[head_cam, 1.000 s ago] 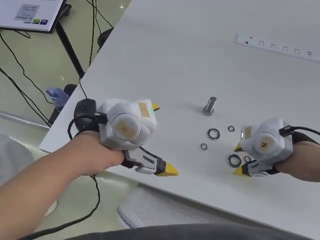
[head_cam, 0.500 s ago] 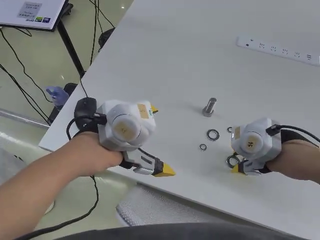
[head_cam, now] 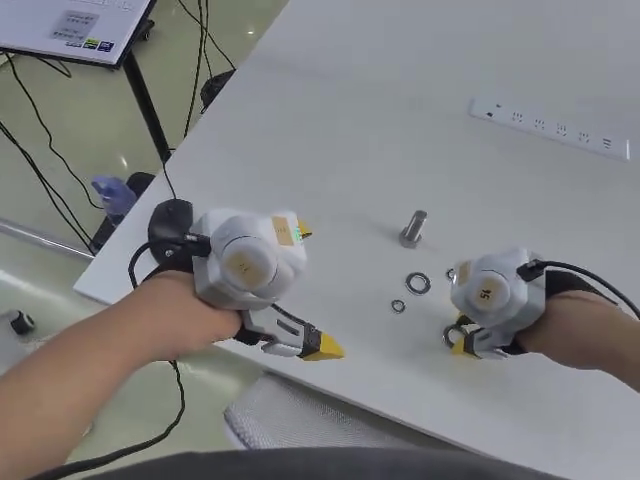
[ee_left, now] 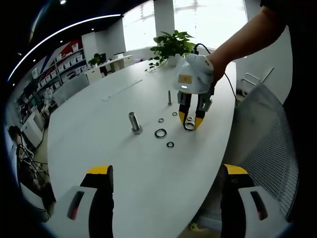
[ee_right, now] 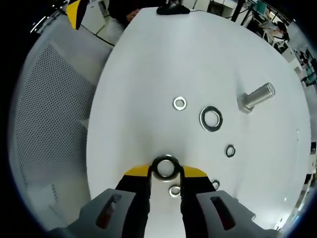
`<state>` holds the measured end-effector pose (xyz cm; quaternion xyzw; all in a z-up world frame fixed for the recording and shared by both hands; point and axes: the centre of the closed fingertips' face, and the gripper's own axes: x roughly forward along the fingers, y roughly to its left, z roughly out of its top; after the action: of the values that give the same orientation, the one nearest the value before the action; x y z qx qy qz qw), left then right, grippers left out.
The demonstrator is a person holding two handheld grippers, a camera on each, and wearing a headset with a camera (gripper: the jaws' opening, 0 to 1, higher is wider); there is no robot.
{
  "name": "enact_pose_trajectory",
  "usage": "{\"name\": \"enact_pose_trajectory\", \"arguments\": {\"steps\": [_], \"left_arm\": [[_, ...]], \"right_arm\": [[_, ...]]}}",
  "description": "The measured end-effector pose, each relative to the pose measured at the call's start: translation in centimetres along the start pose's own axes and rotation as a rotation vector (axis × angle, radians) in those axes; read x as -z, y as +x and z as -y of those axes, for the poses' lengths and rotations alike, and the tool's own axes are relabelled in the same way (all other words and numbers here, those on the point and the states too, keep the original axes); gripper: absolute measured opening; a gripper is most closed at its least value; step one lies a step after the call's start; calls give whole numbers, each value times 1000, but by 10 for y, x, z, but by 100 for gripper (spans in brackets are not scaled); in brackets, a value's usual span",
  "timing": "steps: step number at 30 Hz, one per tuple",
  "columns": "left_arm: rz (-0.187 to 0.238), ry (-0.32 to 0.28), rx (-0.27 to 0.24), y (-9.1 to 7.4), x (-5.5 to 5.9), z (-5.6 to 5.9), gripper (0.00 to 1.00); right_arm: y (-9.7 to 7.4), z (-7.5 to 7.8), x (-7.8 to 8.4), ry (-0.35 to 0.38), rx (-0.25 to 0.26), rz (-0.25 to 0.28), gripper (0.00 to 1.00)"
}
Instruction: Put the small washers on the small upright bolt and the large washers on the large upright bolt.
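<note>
Right gripper (head_cam: 462, 340): moving inward since before — now pinching large flat steel washer (ee_right: 155, 167).
Left gripper (ee_left: 166, 171): hanging wide open.
Washer: risking slipping out — thin edge.

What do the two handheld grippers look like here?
Both the left gripper and right gripper have rounded white housings, black jaws with yellow tips, a tan sticker on the shell, and a black cable trailing off. The forearms are bare.
</note>
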<state>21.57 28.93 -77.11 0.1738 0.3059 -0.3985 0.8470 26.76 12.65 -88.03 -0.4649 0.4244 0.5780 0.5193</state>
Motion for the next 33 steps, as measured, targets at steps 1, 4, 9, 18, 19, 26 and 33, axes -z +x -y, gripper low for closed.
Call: {"name": "enact_pose_trajectory", "arguments": {"steps": [1, 4, 9, 18, 19, 26, 33], "left_arm": [[3, -6, -1, -1, 0, 1, 90], [9, -14, -6, -3, 0, 2, 89], [11, -22, 0, -5, 2, 7, 89], [13, -22, -4, -6, 0, 7, 89], [16, -22, -4, -6, -1, 7, 89], [20, -26, -1, -4, -1, 6, 89], [14, -27, 2, -3, 1, 5, 88]], "right_arm": [[-1, 0, -1, 22, -6, 25, 22], [-3, 0, 0, 43, -13, 53, 21], [-3, -4, -2, 41, -21, 42, 21], [-11, -2, -6, 35, -25, 31, 21], [-12, -2, -6, 33, -25, 28, 21], [-33, 8, -8, 48, -32, 21, 21], [-56, 20, -12, 40, -16, 9, 21]]}}
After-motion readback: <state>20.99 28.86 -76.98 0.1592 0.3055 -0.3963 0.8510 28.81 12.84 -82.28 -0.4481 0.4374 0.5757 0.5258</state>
